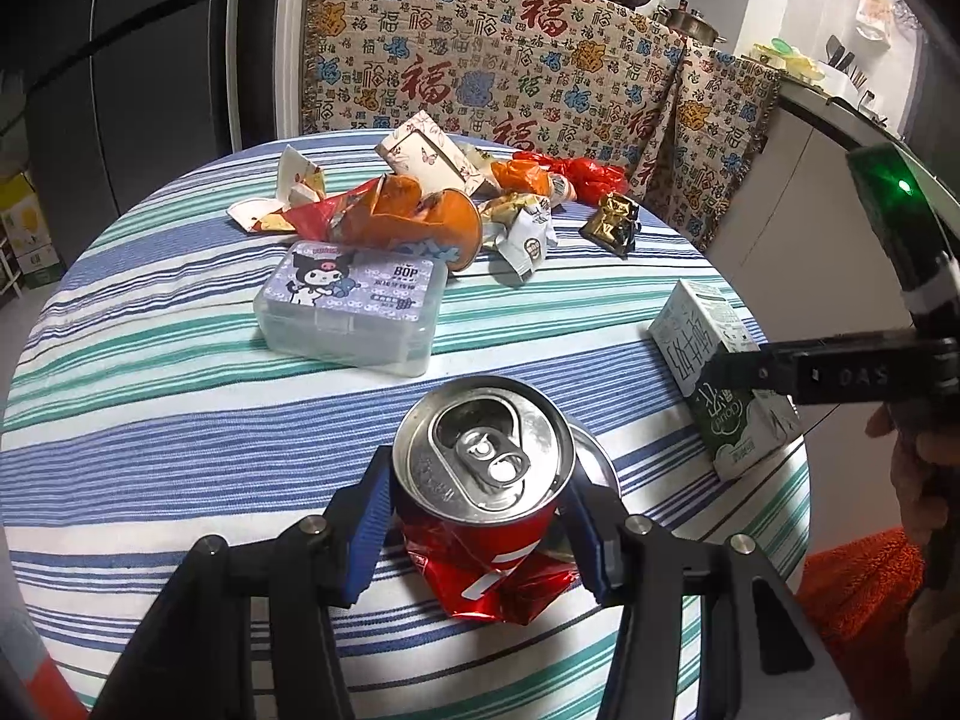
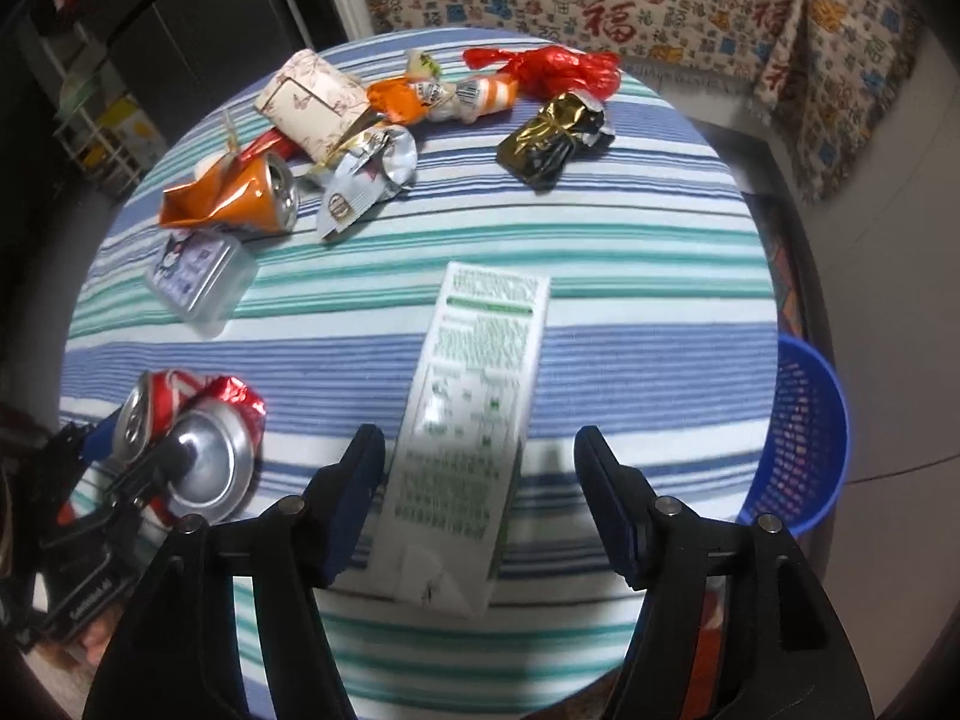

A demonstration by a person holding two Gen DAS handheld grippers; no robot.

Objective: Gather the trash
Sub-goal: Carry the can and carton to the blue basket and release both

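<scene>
Can (image 1: 480, 468): your left tool (image 1: 480, 531) clamps it. Carton (image 2: 468, 438) sits between wide right tool (image 2: 480, 492) fingers. Next: close, carry both to basket (image 2: 804, 438).

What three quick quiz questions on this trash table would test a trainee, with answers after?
1. True or false: the left gripper has its fingers around the crushed red can.
2. Which item lies between the open fingers of the right gripper? A) orange can B) milk carton C) clear plastic box
3. Fill in: the basket beside the table is ____ in colour.

Key: 1 true; 2 B; 3 blue.
</scene>
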